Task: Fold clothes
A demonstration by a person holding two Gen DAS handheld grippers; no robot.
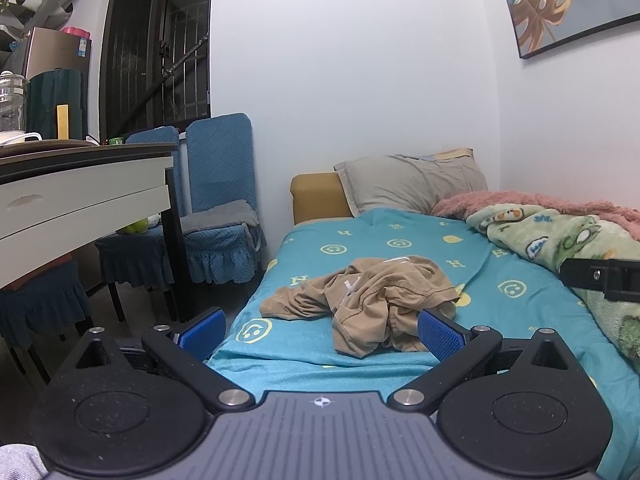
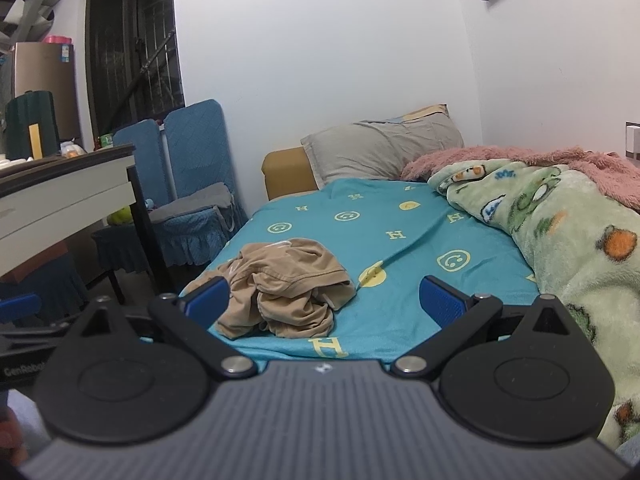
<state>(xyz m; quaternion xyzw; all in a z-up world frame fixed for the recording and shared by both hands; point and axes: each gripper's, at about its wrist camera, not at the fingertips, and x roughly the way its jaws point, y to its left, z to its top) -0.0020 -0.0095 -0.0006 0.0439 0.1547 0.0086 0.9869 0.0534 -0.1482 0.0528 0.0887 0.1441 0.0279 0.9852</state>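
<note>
A crumpled tan garment (image 1: pixel 368 300) (image 2: pixel 280 292) lies in a heap on the teal smiley-print bedsheet (image 1: pixel 400 240) (image 2: pixel 400 240), near the bed's front edge. My left gripper (image 1: pixel 320 330) is open and hovers just short of the heap, its right blue pad (image 1: pixel 438 334) overlapping the cloth's near edge. My right gripper (image 2: pixel 324 300) is also open, with the heap in front of its left blue pad (image 2: pixel 208 300) and nothing held between the pads. Part of the right gripper's black body (image 1: pixel 600 278) shows at the right edge of the left wrist view.
A green cartoon blanket (image 2: pixel 560 240) and a pink fleece (image 2: pixel 540 160) cover the bed's right side. A grey pillow (image 1: pixel 412 184) lies at the head. To the left stand blue-covered chairs (image 1: pixel 216 200) and a white table (image 1: pixel 80 200).
</note>
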